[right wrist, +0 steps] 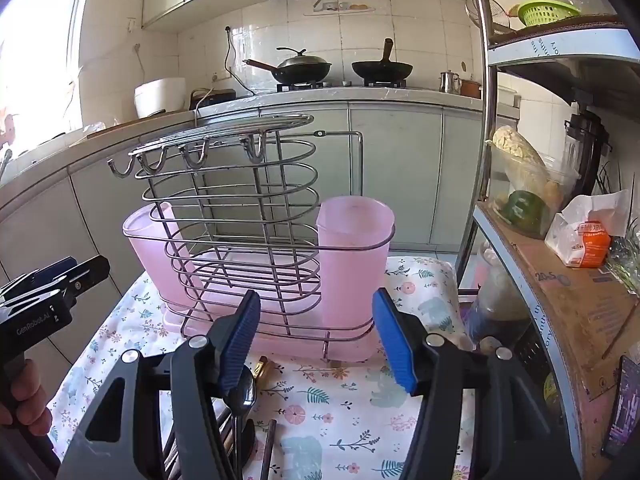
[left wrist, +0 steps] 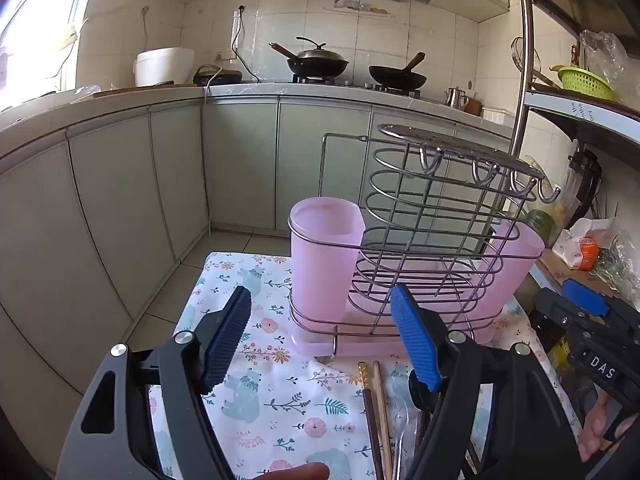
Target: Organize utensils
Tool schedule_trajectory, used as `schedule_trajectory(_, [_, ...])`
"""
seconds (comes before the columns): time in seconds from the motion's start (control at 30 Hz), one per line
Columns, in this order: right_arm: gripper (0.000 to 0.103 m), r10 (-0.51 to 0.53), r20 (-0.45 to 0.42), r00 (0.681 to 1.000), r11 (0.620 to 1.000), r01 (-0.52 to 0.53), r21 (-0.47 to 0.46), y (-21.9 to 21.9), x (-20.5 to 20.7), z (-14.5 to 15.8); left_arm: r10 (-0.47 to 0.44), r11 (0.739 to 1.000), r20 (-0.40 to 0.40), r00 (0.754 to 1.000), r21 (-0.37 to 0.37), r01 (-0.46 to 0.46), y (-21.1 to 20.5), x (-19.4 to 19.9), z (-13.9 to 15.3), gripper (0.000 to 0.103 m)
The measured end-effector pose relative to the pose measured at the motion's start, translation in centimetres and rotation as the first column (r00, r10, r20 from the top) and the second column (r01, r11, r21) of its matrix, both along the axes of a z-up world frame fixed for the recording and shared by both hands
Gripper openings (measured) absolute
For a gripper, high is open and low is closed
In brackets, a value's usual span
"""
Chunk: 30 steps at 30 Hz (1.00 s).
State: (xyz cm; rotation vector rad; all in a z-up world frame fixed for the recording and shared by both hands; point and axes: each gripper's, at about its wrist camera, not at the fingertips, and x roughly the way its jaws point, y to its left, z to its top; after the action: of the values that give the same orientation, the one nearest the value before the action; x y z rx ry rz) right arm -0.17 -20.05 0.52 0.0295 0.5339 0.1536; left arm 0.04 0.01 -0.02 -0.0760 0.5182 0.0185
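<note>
The left gripper [left wrist: 322,338] hangs with its blue pads spread wide and nothing between them — straight ahead of it stands the wire utensil rack [left wrist: 424,236] with a pink cup [left wrist: 324,256] at its near end, on the floral cloth [left wrist: 260,384]. The chopsticks [left wrist: 376,404] lie just below its right finger. The right gripper [right wrist: 316,336] is likewise spread and empty, the rack [right wrist: 240,216] just beyond its tips, a spoon [right wrist: 242,394] lying under its left finger.

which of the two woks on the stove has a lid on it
The left wok, the one nearer the white rice cooker, wears a domed lid with a handle. The right wok is uncovered.
</note>
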Motion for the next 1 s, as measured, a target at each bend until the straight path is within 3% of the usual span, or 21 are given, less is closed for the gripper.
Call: schedule_trajectory(1.0, [0.058, -0.001, -0.002, 1.0, 1.0, 0.001, -0.001, -0.05, -0.08, 0.22, 0.001, 1.0, -0.001, 1.0, -0.011, -0.001, 0.06, -0.41, 0.87, 0.073])
